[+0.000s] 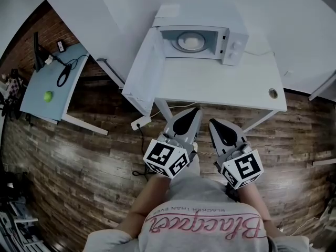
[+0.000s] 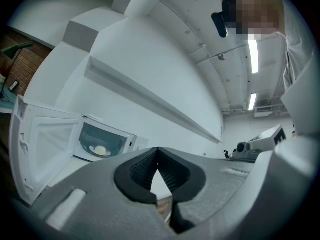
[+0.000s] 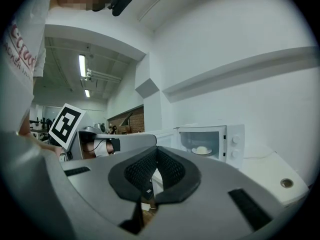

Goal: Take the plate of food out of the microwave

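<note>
White microwave (image 1: 202, 41) at the back of a white table (image 1: 220, 88), door (image 1: 143, 75) swung fully open to the left. Holds the plate of food (image 1: 190, 40) inside, on the cavity floor, with a pale round mound on it; well apart from both grippers and untouched.

Stands short of the table on a wooden plank floor (image 1: 79, 156), in a grey shirt (image 1: 205, 214) with pink lettering. Reaches both forearms forward, 1 gripper in each hand, the 2 side by side, near each other and not touching. Points the left gripper (image 1: 198, 109) and the right gripper (image 1: 212, 122) level toward the table, tips at its near edge in the head view, left tip slightly ahead of the right, marker cubes (image 1: 167, 157) back by the body.

Presses the left jaws together at the tips, nothing between the pads, only a narrow wedge of gap lower down. Closes the right jaws the same way, pads meeting at the tips, also empty. Faces the open microwave and its plate from both gripper views.

Off to the left: a blue side table (image 1: 50, 83) with a green ball (image 1: 48, 95) and a black cable (image 1: 65, 73).
</note>
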